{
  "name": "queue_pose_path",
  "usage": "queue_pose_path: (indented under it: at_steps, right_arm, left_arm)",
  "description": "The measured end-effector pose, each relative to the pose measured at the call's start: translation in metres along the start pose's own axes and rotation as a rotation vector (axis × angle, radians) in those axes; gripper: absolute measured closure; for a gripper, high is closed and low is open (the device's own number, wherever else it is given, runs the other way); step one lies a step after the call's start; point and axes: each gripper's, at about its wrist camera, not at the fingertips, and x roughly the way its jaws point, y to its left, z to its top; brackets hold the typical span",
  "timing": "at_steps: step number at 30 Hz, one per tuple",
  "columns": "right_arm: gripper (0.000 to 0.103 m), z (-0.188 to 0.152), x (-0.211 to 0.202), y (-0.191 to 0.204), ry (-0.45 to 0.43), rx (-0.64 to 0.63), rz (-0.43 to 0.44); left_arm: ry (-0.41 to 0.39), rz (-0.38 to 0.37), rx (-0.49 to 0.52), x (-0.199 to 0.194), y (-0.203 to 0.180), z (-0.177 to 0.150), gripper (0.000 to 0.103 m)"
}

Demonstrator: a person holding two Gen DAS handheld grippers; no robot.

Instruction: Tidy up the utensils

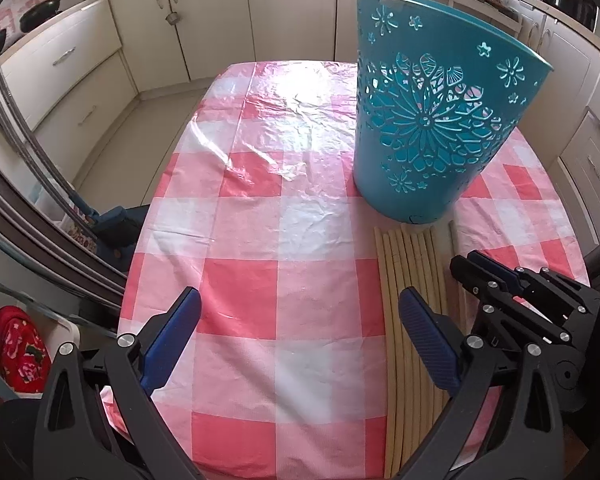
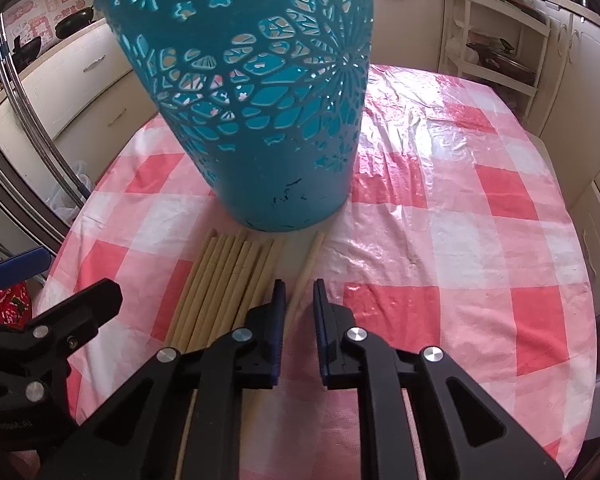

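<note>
Teal basket [image 2: 260, 120] upright on checked tablecloth [image 2: 440, 240]. Chopstick bundle [image 2: 224, 280] flat just before basket base. Single chopstick [image 2: 306, 268] (apart from bundle) between nearly closed right gripper [image 2: 298, 312] pads; contact unclear. Left gripper [image 1: 300, 344] spread wide, empty.

Kitchen backdrop around a checked table

The table [image 1: 260, 280] wears a glossy pink-and-white checked cloth, wrinkled toward its far end. Cream cabinets [image 1: 204, 20] with metal handles line the room from 9 to 3 o'clock. At 10 o'clock in the left view a black frying pan [image 1: 44, 10] sits on the counter, with red paper stickers [image 2: 48, 4] on the wall behind it. A red flowered cloth [image 1: 18, 350] lies at 8 o'clock below the table edge. At 2 o'clock in the right view stands a cream shelf rack [image 2: 496, 40].
</note>
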Motion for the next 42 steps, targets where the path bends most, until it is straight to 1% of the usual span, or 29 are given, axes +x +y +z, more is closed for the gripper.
queue_pose_path:
  at_steps: [3, 7, 12, 21, 28, 30, 34, 42]
  right_arm:
    - [0.094, 0.001, 0.0, -0.002, 0.016, -0.023, 0.017]
    - [0.096, 0.0, -0.002, -0.005, 0.046, -0.083, 0.039]
    - [0.097, -0.005, -0.006, -0.011, 0.067, -0.136, 0.039]
    - [0.097, -0.006, -0.003, -0.019, 0.052, -0.117, 0.054]
    - [0.097, -0.008, -0.004, -0.019, 0.047, -0.108, 0.067]
    - [0.097, -0.008, -0.004, -0.019, 0.047, -0.108, 0.069]
    - [0.097, -0.008, -0.004, -0.021, 0.046, -0.103, 0.076]
    - [0.097, -0.008, -0.003, -0.021, 0.044, -0.1, 0.08]
  left_arm:
    - [0.009, 0.007, 0.011, 0.004, -0.002, -0.001, 0.008]
    - [0.023, 0.009, 0.018, 0.01, -0.005, -0.001, 0.008]
    - [0.036, 0.009, 0.031, 0.017, -0.009, 0.001, 0.008]
    - [0.066, 0.01, 0.042, 0.031, -0.013, 0.004, 0.008]
    - [0.083, 0.009, 0.052, 0.041, -0.016, 0.005, 0.012]
    - [0.079, 0.006, 0.053, 0.042, -0.017, 0.006, 0.012]
    - [0.078, 0.007, 0.045, 0.043, -0.015, 0.009, 0.018]
    - [0.073, 0.005, 0.068, 0.047, -0.019, 0.012, 0.02]
